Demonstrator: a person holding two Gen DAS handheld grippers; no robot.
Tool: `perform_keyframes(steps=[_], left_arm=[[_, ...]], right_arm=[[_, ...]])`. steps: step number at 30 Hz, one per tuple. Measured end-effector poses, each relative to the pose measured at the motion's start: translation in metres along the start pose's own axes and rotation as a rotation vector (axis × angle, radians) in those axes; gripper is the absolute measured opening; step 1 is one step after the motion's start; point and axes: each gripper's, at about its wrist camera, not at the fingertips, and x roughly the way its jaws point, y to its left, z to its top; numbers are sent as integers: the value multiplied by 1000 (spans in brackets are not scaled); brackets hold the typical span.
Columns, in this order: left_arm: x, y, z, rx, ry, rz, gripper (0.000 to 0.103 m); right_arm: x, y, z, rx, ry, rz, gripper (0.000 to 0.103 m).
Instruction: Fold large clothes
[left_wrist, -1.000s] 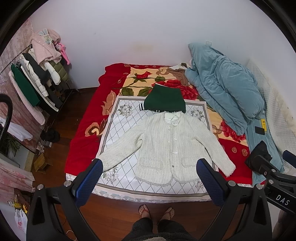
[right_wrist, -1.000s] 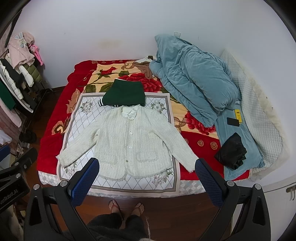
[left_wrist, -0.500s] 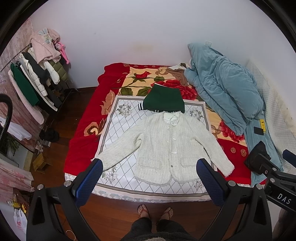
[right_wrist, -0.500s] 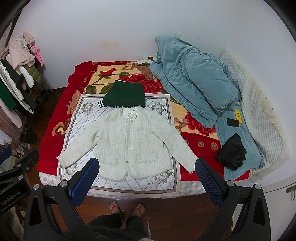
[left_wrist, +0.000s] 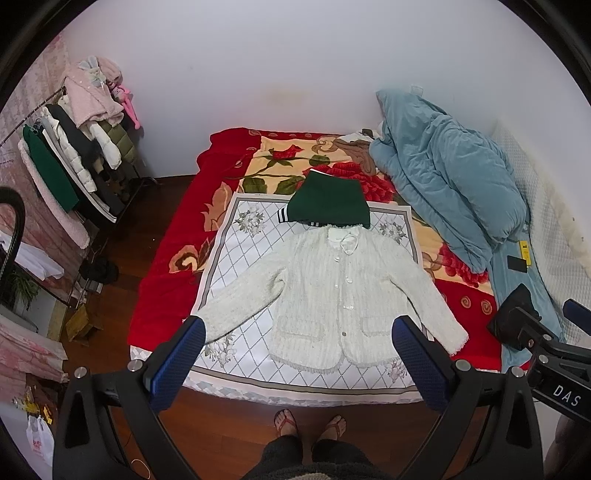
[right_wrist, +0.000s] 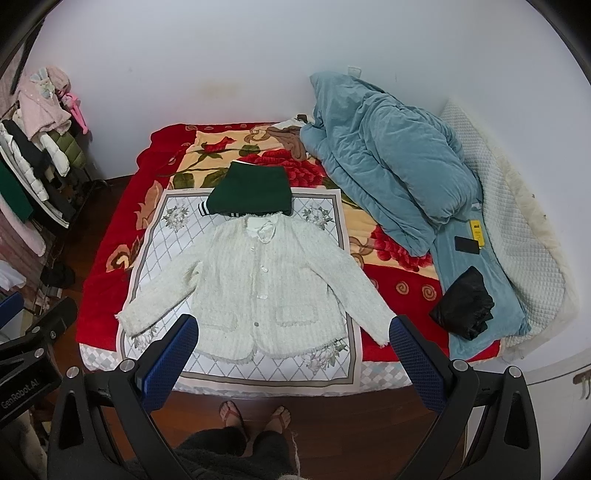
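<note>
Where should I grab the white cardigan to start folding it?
Take the white cardigan by a sleeve cuff, coming from the foot of the bed. It lies flat, face up and buttoned, sleeves splayed outward, so the cuffs are free edges nearest the open tongs.

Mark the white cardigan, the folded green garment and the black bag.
white cardigan (left_wrist: 343, 291), left wrist view, chest by the button line
folded green garment (right_wrist: 251, 194), right wrist view, middle of top face
black bag (right_wrist: 463, 306), right wrist view, centre

A cream knit cardigan (left_wrist: 340, 291) lies flat, buttoned, sleeves spread, below a folded green garment (left_wrist: 328, 201).
</note>
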Motion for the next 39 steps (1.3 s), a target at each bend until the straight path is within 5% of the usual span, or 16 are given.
perform_keyframes(steps=[39], left_arm=[[7, -2, 13, 10, -27, -8, 103]], right_arm=[[2, 10, 23, 34, 13, 12, 103]])
